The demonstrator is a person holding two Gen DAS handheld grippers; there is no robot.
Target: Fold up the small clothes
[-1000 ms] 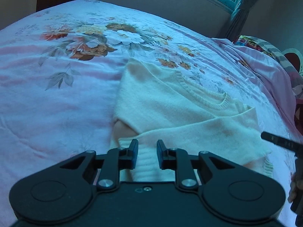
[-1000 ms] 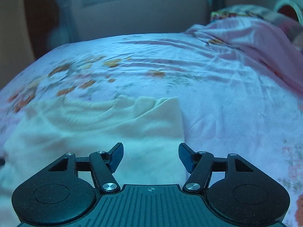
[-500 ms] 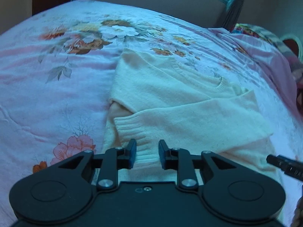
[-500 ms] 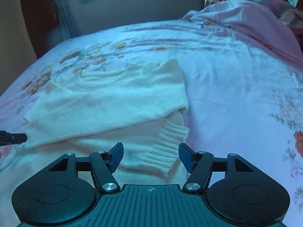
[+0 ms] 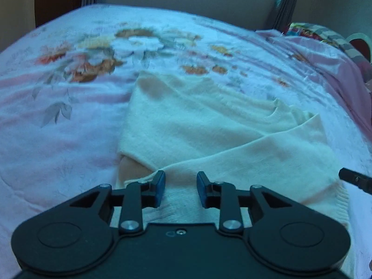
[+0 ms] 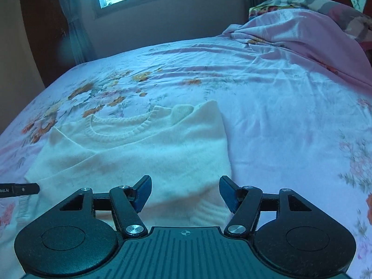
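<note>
Sweater (image 5: 209, 125) cream, knitted, sleeves crossed over front, left fingers (image 5: 160, 186) parting, right fingers (image 6: 144, 190) apart, unladen

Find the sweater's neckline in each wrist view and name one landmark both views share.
Left wrist: the neckline lies right of centre, at the sweater's far edge.
Right wrist: the neckline lies left of centre, a clear ribbed curve.
Shared landmark: the flower print on the bedspread beyond the sweater.
</note>
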